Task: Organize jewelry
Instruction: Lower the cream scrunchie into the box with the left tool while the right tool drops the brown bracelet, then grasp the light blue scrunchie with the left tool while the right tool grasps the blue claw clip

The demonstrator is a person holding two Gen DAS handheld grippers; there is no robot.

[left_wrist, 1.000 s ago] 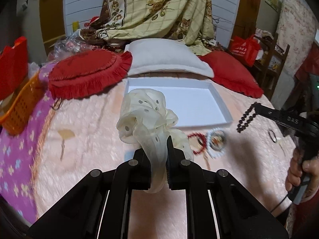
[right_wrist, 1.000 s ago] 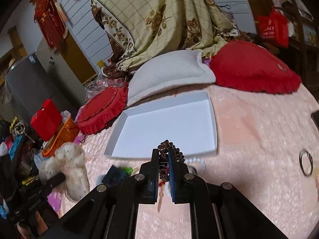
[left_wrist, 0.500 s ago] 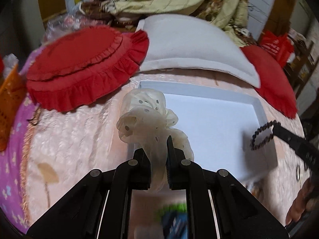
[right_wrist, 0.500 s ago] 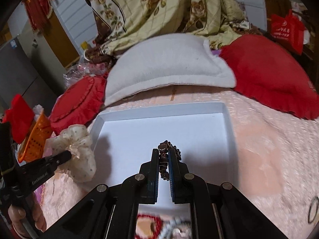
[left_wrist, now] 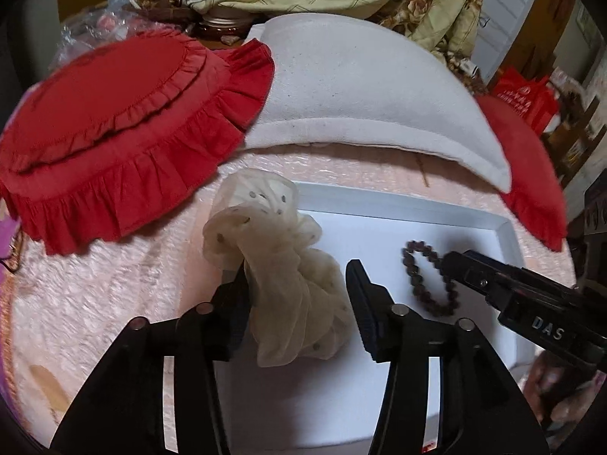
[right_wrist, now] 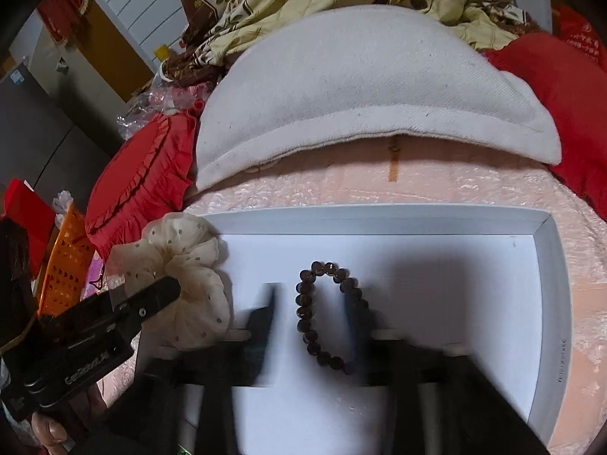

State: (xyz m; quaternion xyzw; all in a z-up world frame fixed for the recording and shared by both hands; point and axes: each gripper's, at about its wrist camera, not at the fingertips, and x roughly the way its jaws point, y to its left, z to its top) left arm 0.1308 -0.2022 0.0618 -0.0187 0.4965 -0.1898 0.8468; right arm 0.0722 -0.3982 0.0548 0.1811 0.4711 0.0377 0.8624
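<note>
In the left wrist view my left gripper [left_wrist: 297,269] hangs over the left end of the white tray [left_wrist: 417,210]. Its jaws are opening. A cream dotted scrunchie [left_wrist: 280,276] sits between them, leaning on the left finger and clear of the right pad. In the right wrist view my right gripper [right_wrist: 311,295] is blurred, its jaws opening over the tray [right_wrist: 546,303]. A dark bead bracelet [right_wrist: 303,313] lies between the parted fingers with no pad pressing on it. The bracelet [left_wrist: 411,271] shows at the right gripper's [left_wrist: 455,265] tip. The scrunchie [right_wrist: 182,265] and left gripper [right_wrist: 167,292] show at left.
The tray sits on a pink bedspread [left_wrist: 114,284]. Behind it lie a white pillow [left_wrist: 360,87], a red frilled cushion [left_wrist: 114,106] at left and another red cushion [right_wrist: 561,87] at right. An orange basket [right_wrist: 64,265] stands at far left. A person's hand [right_wrist: 49,428] holds the left gripper.
Both grippers have moved forward and down over the tray. Both pairs of jaws, shut on the scrunchie and the bracelet before, have now parted.
</note>
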